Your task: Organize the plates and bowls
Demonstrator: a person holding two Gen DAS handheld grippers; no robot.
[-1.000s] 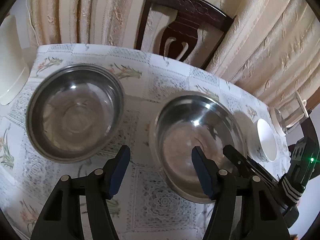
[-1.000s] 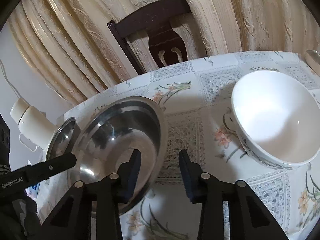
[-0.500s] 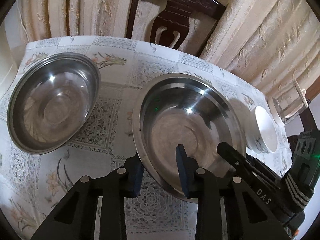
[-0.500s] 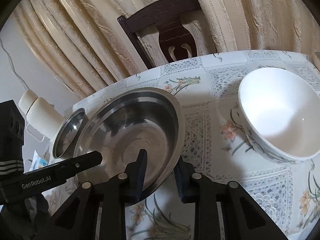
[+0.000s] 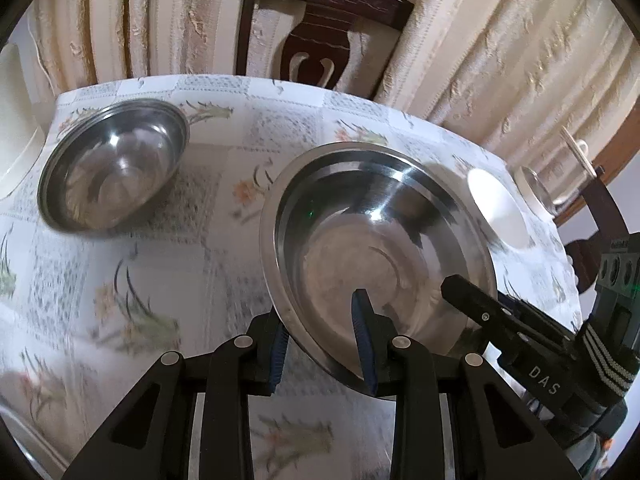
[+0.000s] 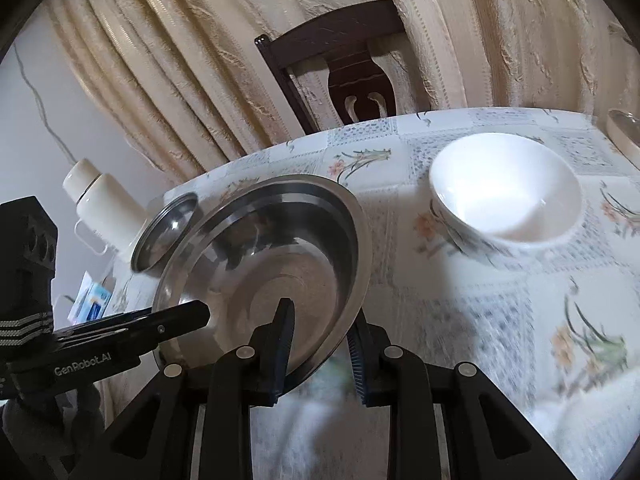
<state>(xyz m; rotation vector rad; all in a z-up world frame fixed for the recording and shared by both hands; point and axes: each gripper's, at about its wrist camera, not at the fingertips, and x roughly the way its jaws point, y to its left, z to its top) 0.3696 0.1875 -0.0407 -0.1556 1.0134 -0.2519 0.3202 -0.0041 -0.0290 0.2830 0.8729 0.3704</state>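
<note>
I am gripping the steel plate (image 5: 380, 248) with both the left gripper (image 5: 322, 344) and right gripper (image 6: 320, 340) clenched on its rim, keeping it level while carrying it toward the steel bowl (image 5: 112, 164).

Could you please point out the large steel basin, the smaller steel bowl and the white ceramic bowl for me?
large steel basin (image 5: 360, 240): left wrist view, on its inner floor.
smaller steel bowl (image 5: 112, 168): left wrist view, on its inner floor.
white ceramic bowl (image 6: 504, 188): right wrist view, on its white inner wall.
</note>
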